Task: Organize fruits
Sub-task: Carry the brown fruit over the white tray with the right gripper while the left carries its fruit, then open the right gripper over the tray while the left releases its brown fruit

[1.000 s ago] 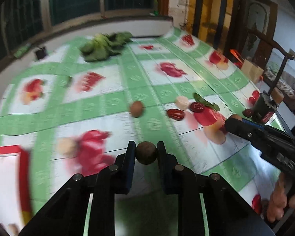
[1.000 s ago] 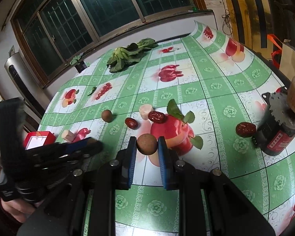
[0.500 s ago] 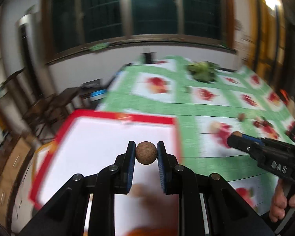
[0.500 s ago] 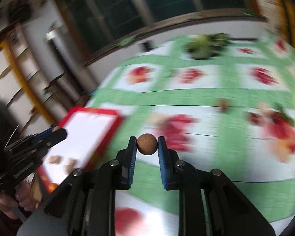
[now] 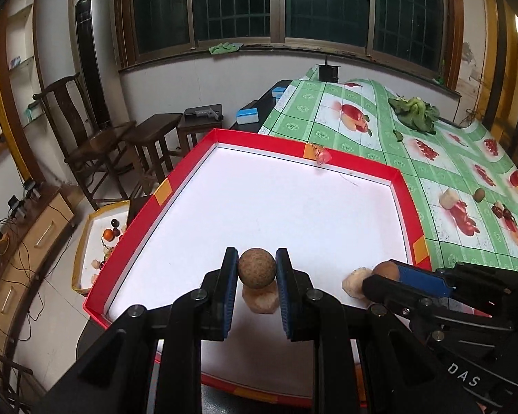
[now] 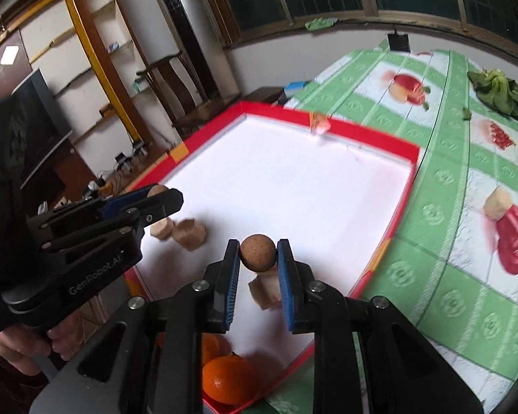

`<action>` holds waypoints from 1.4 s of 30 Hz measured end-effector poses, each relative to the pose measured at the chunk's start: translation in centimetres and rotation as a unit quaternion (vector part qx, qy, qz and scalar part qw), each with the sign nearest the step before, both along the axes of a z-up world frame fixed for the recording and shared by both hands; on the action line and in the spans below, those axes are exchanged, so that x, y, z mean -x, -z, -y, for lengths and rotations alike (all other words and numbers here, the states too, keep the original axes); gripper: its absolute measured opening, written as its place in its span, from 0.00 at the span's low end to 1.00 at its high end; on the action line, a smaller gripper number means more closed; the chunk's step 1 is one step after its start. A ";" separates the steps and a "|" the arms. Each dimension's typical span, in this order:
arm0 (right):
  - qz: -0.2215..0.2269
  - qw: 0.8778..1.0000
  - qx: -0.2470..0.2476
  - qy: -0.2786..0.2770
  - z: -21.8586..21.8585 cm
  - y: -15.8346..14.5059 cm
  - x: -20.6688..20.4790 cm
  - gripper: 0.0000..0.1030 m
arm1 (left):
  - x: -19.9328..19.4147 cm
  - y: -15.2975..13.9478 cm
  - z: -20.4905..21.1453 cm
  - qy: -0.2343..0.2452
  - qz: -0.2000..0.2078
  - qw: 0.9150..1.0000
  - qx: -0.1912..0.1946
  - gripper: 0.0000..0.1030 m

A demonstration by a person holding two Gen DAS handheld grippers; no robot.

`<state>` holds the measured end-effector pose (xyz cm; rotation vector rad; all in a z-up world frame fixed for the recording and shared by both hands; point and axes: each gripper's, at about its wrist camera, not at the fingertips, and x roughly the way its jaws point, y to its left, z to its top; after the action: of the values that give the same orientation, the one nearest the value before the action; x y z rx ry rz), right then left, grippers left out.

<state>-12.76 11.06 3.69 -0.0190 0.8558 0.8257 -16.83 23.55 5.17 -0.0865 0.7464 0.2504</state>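
Red-walled and white inside, the tray (image 5: 402, 186) fills the centre of both wrist views, and both grippers hang over its near end with fruit in their jaws. The left gripper (image 5: 256, 277) pinches a round brown fruit (image 5: 256, 272) at lower centre of its view, just above a pale peeled chunk (image 5: 260, 302) lying on the tray floor. The right gripper (image 6: 258, 258) likewise clamps a second brown ball (image 6: 258, 253) at lower centre of its own view, over another pale piece (image 6: 264, 291). Already in the tray are two tan chunks (image 6: 190, 234) at left of the right wrist view and oranges (image 6: 229, 379) at the bottom edge, so sorting looks partly done. Neither held fruit has been let go yet. Left on the green patterned tablecloth (image 5: 466, 241) at the right edge of the left wrist view are a pale chunk (image 5: 447, 198), a small brown fruit (image 5: 479, 194) and dark red fruits (image 5: 502, 212), so I judge several more trips remain. Leafy greens (image 5: 414, 114) sit in the upper right, well apart from the tray.
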 end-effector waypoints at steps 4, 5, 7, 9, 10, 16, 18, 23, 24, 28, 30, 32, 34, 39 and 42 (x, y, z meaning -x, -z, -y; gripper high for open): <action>0.003 1.000 0.007 0.003 -0.7 0.1 0.4 0.23 | 0.5 -0.1 -0.5 -0.012 -0.001 1.000 -0.002 0.21; 0.006 1.000 0.009 0.001 -0.9 0.0 0.5 0.23 | 0.5 -0.1 -0.6 -0.016 -0.001 1.000 -0.001 0.23; 0.002 1.000 0.005 -0.007 -1.1 -0.2 0.7 0.23 | 0.6 -0.3 -0.8 -0.021 0.001 1.000 0.002 0.33; 0.000 1.000 0.003 -0.007 -1.0 -0.4 0.6 0.30 | 0.5 -0.5 -0.7 -0.023 0.005 1.000 0.001 0.42; 0.004 1.000 0.004 -0.002 -0.8 -0.5 0.6 0.33 | 0.6 -0.7 -0.4 -0.022 0.008 1.000 -0.001 0.44; 0.040 0.998 -0.007 0.056 4.3 -2.0 0.2 0.39 | 0.3 -1.5 2.0 0.011 0.021 1.000 0.003 0.49; 0.045 0.995 -0.005 0.089 7.1 -2.2 -0.4 0.39 | 0.1 -1.6 3.4 0.035 0.020 0.999 0.003 0.50; 0.048 0.979 0.003 0.198 16.6 -2.6 -2.0 0.39 | -0.4 -1.7 7.2 0.089 0.011 0.996 0.003 0.53; 0.046 0.974 0.003 0.223 19.0 -2.5 -2.2 0.39 | -0.6 -1.7 8.0 0.100 0.009 0.995 0.003 0.53; 0.037 0.955 0.024 0.292 26.1 -1.8 -2.5 0.40 | -1.2 -2.0 11.1 0.139 0.002 0.990 -0.003 0.55; 0.027 0.946 0.030 0.322 29.1 -1.5 -2.5 0.40 | -1.5 -2.1 12.2 0.154 -0.002 0.988 -0.001 0.55; 0.016 0.939 0.029 0.344 31.7 -1.3 -2.6 0.40 | -1.7 -2.1 13.3 0.166 -0.004 0.986 0.001 0.55; 0.010 0.930 0.028 0.366 34.2 -1.3 -2.5 0.40 | -1.9 -2.0 14.5 0.179 -0.009 0.984 0.002 0.55; 0.009 0.916 0.024 0.401 37.6 -1.2 -3.2 0.40 | -2.0 -1.4 17.0 0.213 -0.023 0.977 -0.001 0.56; 0.007 0.912 0.019 0.411 38.8 -1.1 -4.0 0.40 | -2.2 -1.3 17.6 0.221 -0.025 0.975 -0.001 0.56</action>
<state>-8.71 -27.70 4.75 0.2863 0.7658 0.0138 -14.65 5.96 6.49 0.0895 0.7950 -0.1716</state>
